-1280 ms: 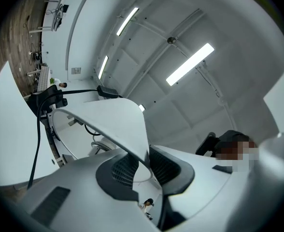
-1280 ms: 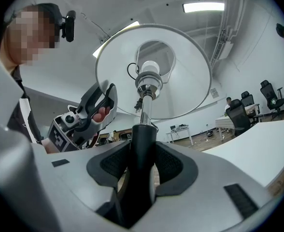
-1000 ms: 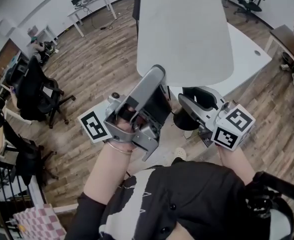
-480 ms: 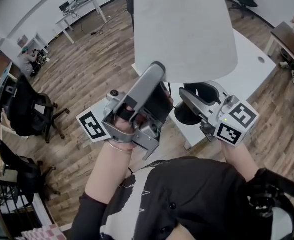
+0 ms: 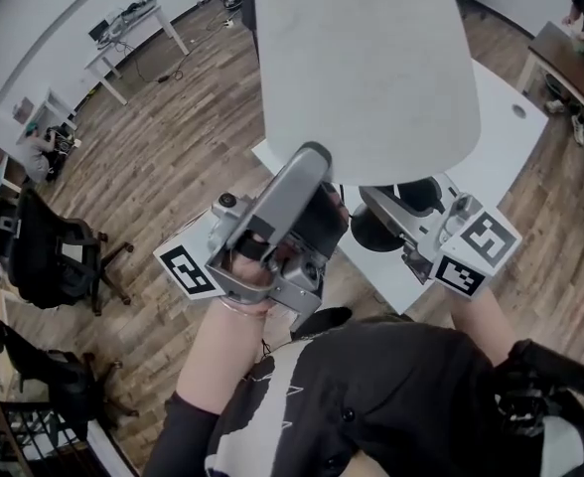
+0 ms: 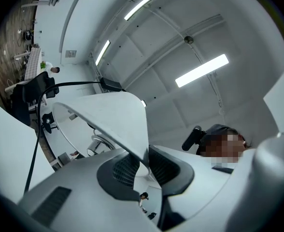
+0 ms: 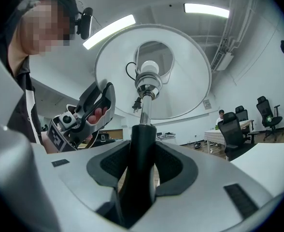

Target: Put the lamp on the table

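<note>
My right gripper (image 7: 141, 164) clamps the lamp's black stem (image 7: 143, 139), with the bulb (image 7: 149, 67) just above the jaws. My left gripper (image 6: 145, 164) pinches the shade (image 6: 114, 114) at its edge. The lamp (image 5: 364, 68) stands upright between them, and the white table (image 5: 511, 142) lies beyond, below it.

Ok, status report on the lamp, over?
Left hand-held gripper shut on lampshade rim. Right hand-held gripper shut on lamp stem. Base above white table edge; lampshade hides much.
</note>
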`<state>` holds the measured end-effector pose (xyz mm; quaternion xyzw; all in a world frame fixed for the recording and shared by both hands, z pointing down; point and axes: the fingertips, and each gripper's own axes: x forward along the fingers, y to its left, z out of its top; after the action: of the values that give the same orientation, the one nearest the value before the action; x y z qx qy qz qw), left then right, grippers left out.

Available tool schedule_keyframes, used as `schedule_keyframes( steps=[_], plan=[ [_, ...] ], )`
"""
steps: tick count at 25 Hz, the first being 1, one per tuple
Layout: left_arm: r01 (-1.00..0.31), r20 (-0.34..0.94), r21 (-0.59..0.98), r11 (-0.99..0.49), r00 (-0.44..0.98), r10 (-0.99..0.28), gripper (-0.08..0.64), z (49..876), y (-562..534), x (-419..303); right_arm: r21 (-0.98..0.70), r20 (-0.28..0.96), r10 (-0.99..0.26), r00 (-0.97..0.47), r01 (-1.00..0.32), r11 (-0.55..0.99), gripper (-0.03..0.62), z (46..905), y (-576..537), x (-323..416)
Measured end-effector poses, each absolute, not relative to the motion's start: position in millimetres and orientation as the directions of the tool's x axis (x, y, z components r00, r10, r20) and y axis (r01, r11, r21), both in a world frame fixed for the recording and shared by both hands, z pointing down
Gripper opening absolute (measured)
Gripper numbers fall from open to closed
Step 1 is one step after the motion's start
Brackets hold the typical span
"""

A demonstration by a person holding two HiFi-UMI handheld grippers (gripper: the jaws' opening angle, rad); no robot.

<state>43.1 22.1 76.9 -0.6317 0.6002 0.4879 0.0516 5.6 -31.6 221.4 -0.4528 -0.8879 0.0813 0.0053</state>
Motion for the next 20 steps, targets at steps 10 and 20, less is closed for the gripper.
schedule_keyframes(
  steps=[10,20],
  plan=[
    [-0.731,-0.653,0.535,-0.424,-0.038,-0.757,0.066,77.2,62.9,-20.6,-0.161,-0.081,0.654,-0.752,0.657,0.736,0.167,222.4,5.2,-45.2],
    [-0.648,-0.655,0.52,-0.557,0.116,-0.747,0.067,77.1,98.8,-60.7,-0.141,-0.082,0.49,-0.868,0.497,0.856,0.167,221.1,34.7,-75.6]
  ],
)
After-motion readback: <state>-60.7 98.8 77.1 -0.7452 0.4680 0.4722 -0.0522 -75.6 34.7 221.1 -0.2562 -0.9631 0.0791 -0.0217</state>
